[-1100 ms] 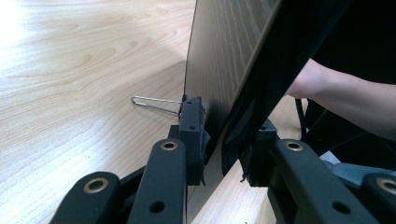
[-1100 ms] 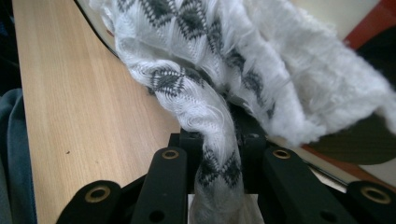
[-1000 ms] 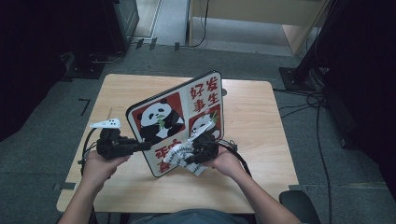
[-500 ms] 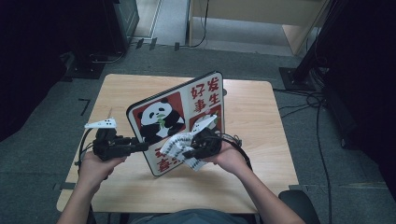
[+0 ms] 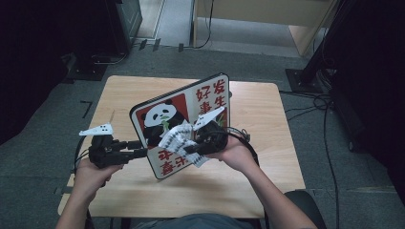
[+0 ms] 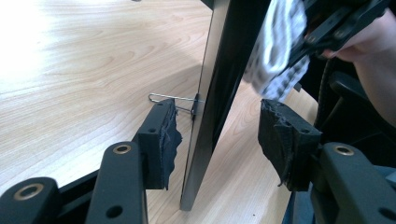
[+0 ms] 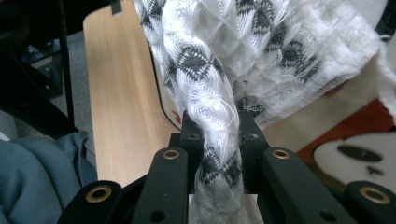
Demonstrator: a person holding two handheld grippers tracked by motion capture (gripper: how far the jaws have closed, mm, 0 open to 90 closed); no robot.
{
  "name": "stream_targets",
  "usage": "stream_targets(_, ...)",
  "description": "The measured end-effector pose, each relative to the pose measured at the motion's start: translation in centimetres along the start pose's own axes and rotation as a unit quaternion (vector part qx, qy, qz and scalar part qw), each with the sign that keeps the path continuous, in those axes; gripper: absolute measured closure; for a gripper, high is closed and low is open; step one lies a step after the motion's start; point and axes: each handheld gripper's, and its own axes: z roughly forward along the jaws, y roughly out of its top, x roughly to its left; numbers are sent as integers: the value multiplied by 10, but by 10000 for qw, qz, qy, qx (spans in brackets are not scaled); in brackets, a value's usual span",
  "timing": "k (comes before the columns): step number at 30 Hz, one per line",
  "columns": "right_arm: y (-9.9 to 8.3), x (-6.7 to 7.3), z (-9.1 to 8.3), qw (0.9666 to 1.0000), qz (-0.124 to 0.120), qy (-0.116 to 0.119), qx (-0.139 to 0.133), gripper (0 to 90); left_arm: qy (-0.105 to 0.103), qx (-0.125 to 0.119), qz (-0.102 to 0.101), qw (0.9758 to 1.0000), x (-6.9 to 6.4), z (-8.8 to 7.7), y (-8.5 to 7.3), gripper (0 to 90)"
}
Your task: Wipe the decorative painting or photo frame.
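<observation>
A board [image 5: 210,95] printed with a panda and red characters stands nearly upright on the wooden table [image 5: 258,162], propped by a wire stand [image 6: 172,98]. My left gripper [image 5: 141,149] is at the board's left edge [image 6: 212,84]. Its jaws have just been opening, and both pads [image 6: 164,135] now stand off the edge, which lies between them. My right gripper [image 5: 188,147] is shut on a white cloth [image 5: 174,137] with a black diamond pattern. The bunched cloth [image 7: 261,51] rests against the board's printed face [image 7: 359,140].
Bare wood [image 6: 79,70] stretches behind the board. Black cables [image 5: 310,102] lie on the floor at the table's right, and dark equipment stands around it. The person's blue-grey clothing [image 7: 42,158] is at the near edge.
The left gripper's jaws have opened and let go of the board's edge. The right hand has risen with the cloth along the board's face.
</observation>
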Motion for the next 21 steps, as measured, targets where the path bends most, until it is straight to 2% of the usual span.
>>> stream_targets(5,16,6,-11,9998,-131,-21,-147,787,68,-52,30,10000,3,-6,-1,440)
stream_targets(11,34,13,-24,9989,-256,-32,-391,787,129,-98,-80,9998,12,-10,-4,413)
stream_targets(21,63,20,-41,9973,-464,-152,-556,787,188,-147,-201,9995,30,-8,-2,393)
